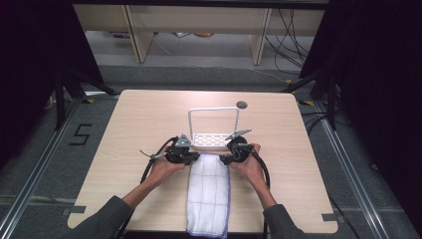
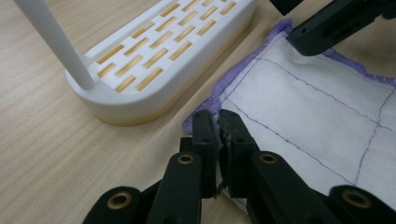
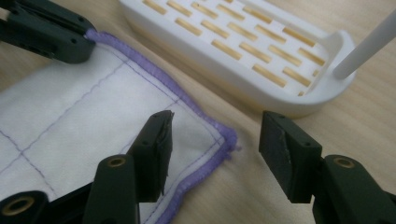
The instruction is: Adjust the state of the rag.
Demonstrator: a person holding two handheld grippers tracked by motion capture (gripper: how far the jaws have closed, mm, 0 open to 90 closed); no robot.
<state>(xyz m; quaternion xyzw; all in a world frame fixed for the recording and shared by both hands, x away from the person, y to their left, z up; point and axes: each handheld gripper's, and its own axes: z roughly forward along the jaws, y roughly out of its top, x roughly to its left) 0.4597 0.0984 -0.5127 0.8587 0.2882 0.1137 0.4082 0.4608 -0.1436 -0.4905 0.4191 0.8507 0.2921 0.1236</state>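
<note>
left tongs (image 2: 218, 122) pinch the cloth (image 2: 317, 116) corner; right tongs (image 3: 215, 140) gape astride the other corner, needing to close before lifting.

2 black grippers (image 1: 199, 158), brass-coloured pivot screws, black cables, grey-green sleeves (image 1: 107, 217)

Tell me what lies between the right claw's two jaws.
In the right gripper view, the cloth's purple-edged corner and bare table lie between the open right claw's jaws.
</note>
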